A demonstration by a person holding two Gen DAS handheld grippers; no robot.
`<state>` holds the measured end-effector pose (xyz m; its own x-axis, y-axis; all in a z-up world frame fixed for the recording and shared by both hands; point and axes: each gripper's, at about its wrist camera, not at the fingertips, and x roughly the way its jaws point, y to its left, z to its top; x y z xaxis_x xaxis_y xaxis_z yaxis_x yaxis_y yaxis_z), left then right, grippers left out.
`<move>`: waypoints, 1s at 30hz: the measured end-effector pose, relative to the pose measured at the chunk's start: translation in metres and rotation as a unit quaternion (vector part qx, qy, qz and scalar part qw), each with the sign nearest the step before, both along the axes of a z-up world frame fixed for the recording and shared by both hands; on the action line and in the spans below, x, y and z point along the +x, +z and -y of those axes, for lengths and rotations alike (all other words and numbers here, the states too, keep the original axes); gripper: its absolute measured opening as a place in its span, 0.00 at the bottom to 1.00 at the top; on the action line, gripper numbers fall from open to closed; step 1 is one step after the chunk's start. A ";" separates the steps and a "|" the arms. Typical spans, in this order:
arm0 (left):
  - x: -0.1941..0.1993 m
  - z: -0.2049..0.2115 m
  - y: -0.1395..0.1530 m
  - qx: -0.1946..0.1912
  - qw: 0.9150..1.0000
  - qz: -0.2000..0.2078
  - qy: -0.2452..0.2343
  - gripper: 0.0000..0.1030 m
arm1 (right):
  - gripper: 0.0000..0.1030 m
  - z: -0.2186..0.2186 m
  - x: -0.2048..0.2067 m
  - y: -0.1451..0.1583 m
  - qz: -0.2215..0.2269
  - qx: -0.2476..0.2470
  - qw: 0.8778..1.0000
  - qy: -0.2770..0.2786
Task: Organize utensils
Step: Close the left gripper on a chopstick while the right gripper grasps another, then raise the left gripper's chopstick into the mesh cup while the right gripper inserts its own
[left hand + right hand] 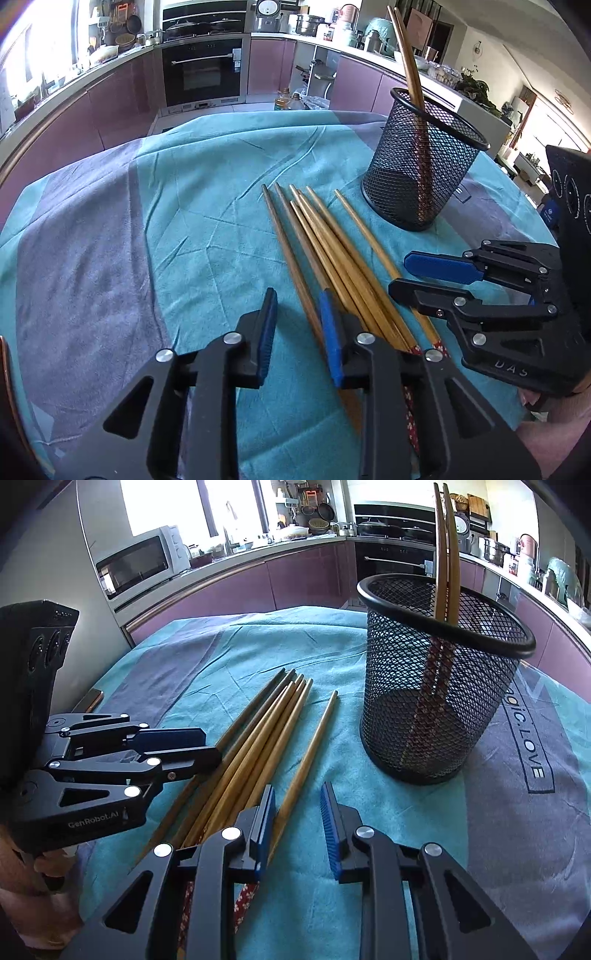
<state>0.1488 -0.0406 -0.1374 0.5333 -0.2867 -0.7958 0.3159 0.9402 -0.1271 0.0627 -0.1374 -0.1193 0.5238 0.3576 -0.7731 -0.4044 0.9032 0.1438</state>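
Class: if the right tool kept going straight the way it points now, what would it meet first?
Probably bare cloth, then perhaps the mesh cup just right of its line. The nearest chopstick lies just left of the right tool. Depth is uncertain.

The chopsticks (325,254) lying on the cloth (184,206) look like smooth, lightly glossy wood, golden brown, with red floral-patterned ends near the cloth's near edge. The two chopsticks in the holder (447,554) show the same polished wood and patterned lower parts. The holder (443,672) is black wire mesh, matt, with a smooth solid rim that catches some shine. The cloth is soft, matt fabric, teal and grey, creased and faintly fuzzy. The left gripper (299,325) and right gripper (299,819) are matt black plastic with bright metal rivets; their finger pads (328,827) are blue, ribbed and rubbery.
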 end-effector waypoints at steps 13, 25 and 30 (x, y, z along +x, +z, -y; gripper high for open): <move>-0.002 -0.011 0.005 -0.040 0.998 0.000 0.039 0.07 | 0.05 0.021 0.001 0.001 -0.025 0.064 0.998 -0.017; -0.027 -0.022 0.043 -0.082 0.996 0.041 0.011 0.07 | 0.05 0.036 -0.015 0.034 0.008 0.107 0.994 0.007; -0.036 -0.022 0.068 -0.103 0.993 0.064 -0.006 0.07 | 0.06 0.050 -0.024 0.056 0.036 0.132 0.991 0.012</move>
<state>0.1129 -0.0182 -0.0694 0.6210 -0.4442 -0.6458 0.3535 0.8941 -0.2750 0.0387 -0.1872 -0.0635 0.5627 0.5552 -0.6124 -0.4427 0.8281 0.3439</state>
